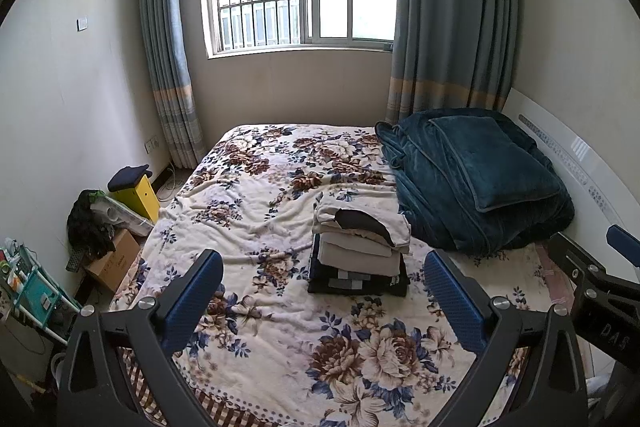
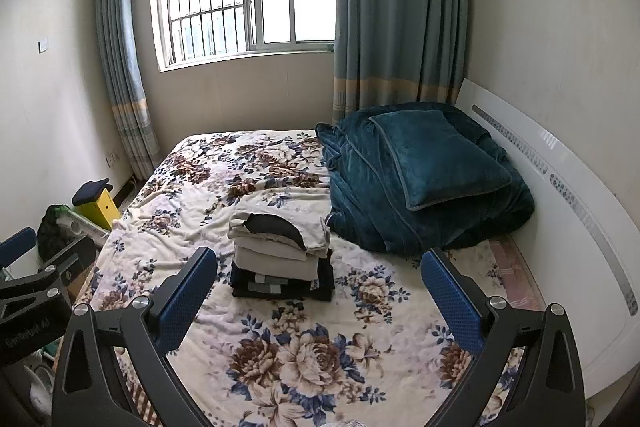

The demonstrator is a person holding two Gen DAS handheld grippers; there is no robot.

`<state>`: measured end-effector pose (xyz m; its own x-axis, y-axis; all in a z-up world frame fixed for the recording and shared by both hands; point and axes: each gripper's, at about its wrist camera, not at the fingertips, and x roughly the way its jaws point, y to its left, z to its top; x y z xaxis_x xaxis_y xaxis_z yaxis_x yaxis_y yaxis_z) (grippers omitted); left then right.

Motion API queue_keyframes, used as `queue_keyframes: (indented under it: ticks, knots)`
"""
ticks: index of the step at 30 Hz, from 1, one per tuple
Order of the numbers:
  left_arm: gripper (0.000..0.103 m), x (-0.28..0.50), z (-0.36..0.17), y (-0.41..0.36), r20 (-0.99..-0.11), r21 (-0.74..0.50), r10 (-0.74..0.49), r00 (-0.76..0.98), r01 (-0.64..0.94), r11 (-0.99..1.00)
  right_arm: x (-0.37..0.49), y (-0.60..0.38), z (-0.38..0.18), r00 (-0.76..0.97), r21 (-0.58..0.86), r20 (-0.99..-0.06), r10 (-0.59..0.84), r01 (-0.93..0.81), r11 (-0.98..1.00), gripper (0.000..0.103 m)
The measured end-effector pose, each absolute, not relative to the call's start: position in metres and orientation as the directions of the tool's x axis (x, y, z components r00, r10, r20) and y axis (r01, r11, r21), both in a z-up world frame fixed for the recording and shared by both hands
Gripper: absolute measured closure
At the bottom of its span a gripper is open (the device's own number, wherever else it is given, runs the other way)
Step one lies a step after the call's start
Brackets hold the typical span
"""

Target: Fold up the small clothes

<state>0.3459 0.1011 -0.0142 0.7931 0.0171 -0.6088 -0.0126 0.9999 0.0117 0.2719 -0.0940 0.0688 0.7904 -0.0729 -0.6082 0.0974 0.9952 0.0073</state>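
Clothes (image 1: 359, 251) (one folded stack), two tools

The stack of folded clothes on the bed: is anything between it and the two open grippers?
Nothing visible. Only bare floral bedspread lies between the left gripper and right gripper and the stack of folded clothes. The teal blanket sits to its right, beside it.

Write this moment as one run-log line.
left gripper: open, empty | right gripper: open, empty | folded clothes: stacked on bed | blanket: beside stack
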Motion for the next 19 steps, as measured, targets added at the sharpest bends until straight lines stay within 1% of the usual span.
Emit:
queue_keyframes:
  ticks: [19]
  knots:
    - [0.000,0.3415,-0.0085,0.1045,-0.595,0.008,0.020,0.803,-0.019,1.000,0.2677,-0.0926,0.0666,0.792,0.008,-0.606,-0.075,0.100,0.995,0.000]
